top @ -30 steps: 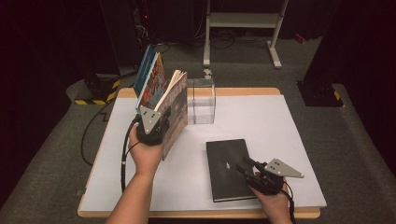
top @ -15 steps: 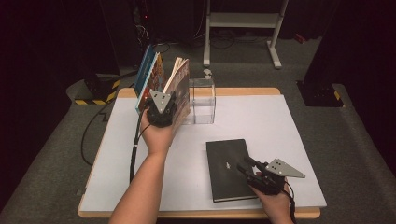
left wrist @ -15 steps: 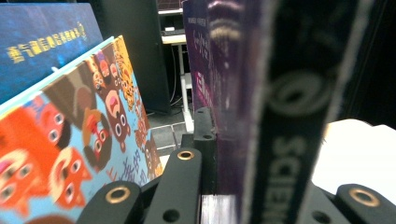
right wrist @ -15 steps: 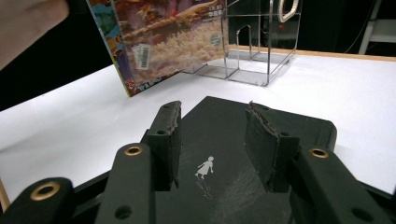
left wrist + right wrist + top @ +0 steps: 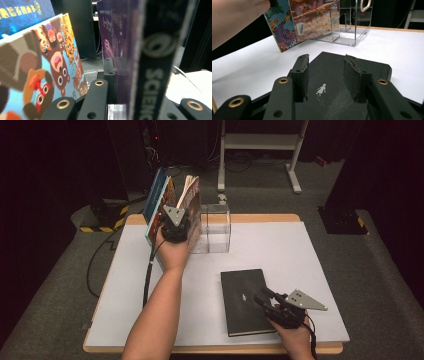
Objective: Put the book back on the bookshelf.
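Observation:
My left gripper (image 5: 176, 222) is at the back left of the table, shut on a book (image 5: 192, 199) held upright. In the left gripper view, that book's dark spine (image 5: 155, 62) stands between the jaws. Just left of it lean picture books with cartoon covers (image 5: 159, 206) (image 5: 50, 72). A clear acrylic stand (image 5: 218, 227) is right beside the held book. Near the front right, my right gripper (image 5: 259, 298) hovers low over a black book (image 5: 244, 302) lying flat. Its jaws (image 5: 325, 72) are open with nothing between them.
The white table (image 5: 300, 250) has bare surface at its right and front left. A cable trails from the left gripper off the table's left edge. A white metal frame (image 5: 260, 145) stands on the grey floor behind the table.
My left hand has carried the book toward the back of the table, closer to the leaning books and the acrylic stand, and stood it more upright. The right gripper has stayed put.

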Demonstrator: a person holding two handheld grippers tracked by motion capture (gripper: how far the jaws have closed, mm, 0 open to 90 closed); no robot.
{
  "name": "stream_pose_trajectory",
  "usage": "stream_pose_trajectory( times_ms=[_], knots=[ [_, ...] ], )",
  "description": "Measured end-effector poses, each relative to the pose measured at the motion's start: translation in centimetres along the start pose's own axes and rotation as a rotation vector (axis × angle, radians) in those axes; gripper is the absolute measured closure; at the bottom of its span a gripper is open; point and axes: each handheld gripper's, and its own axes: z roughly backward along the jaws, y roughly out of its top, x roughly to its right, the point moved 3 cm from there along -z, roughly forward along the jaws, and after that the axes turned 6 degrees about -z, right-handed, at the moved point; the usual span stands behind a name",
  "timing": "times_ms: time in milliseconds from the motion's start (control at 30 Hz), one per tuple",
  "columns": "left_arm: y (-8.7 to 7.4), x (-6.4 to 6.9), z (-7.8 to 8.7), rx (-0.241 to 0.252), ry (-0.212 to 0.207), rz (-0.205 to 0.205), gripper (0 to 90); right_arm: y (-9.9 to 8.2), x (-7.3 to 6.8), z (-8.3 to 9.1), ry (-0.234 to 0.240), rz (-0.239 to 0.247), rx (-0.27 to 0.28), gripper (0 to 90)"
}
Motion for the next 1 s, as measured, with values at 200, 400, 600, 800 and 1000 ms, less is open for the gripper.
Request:
stream_pose_trajectory(
  times_ms=[200,400,600,800,1000],
  knots=[
    [-0.2,0.3,-1.3,-0.002,0.009,-0.005,83.7,0.0,0.0,0.0,0.006,-0.003,-0.002,55.5],
    [-0.3,0.4,-2.2,0.007,0.019,0.001,83.7,0.0,0.0,0.0,0.01,-0.007,-0.001,55.6],
    [-0.6,0.6,-2.6,0.008,0.023,0.0,83.6,-0.1,0.0,-0.2,0.014,-0.004,-0.009,55.5],
    [-1.6,0.4,-2.1,0.017,0.035,-0.019,78.0,-0.2,-0.1,-0.2,0.017,-0.002,-0.01,55.4],
    [-2.0,0.4,-0.9,-0.007,0.021,-0.017,71.4,-0.3,-0.4,-0.4,0.021,0.006,-0.018,55.2]
  ],
)
